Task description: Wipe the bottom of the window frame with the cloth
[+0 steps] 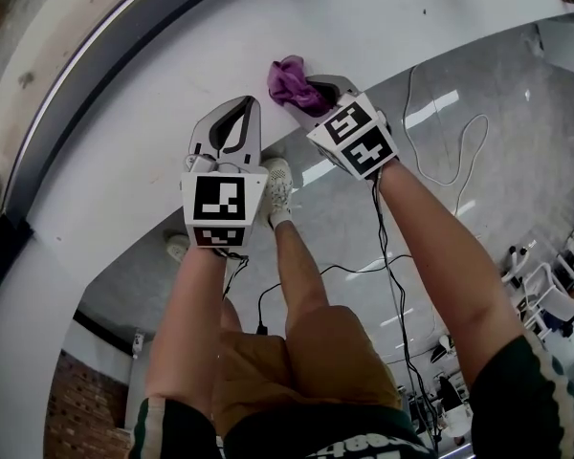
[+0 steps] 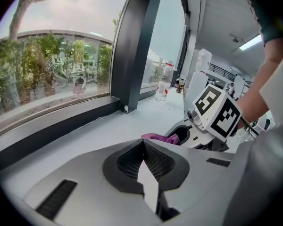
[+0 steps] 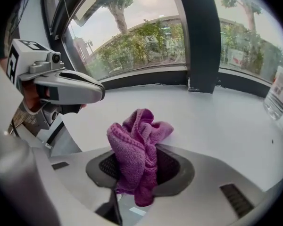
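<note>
**Soft cloth pinched, frame not yet reached**

The right gripper has its fingers clamped on the purple cloth, bunched above the white sill and apart from the dark window frame. It looks light and limp, so a mid-fold grip probably suits it. The left gripper has its fingers closed and empty.

No readable text; bottle label blurred; shirt lettering cut off.
</note>
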Motion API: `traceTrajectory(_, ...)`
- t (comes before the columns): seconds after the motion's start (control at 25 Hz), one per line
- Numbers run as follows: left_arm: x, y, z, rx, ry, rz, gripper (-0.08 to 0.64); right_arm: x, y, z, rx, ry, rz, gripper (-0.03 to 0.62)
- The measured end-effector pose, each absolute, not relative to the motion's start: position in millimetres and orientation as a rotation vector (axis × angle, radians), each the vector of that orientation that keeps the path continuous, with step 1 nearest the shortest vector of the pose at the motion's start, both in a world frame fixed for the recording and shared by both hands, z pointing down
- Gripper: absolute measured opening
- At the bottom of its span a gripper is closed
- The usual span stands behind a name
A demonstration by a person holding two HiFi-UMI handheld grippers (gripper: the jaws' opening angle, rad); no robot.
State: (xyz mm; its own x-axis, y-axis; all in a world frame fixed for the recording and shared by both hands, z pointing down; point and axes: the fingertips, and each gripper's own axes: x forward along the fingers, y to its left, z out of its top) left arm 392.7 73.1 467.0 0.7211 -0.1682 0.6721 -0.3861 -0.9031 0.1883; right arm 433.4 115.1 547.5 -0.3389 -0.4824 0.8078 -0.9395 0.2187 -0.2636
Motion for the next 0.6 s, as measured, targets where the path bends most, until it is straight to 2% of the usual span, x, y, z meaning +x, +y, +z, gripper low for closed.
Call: traceTrajectory(0.6,388.4,67.7,483.3,2.594,-0.44,0.973,0.006,442.2,113.2,547.1,1.491,-1.863,1.037,0.167)
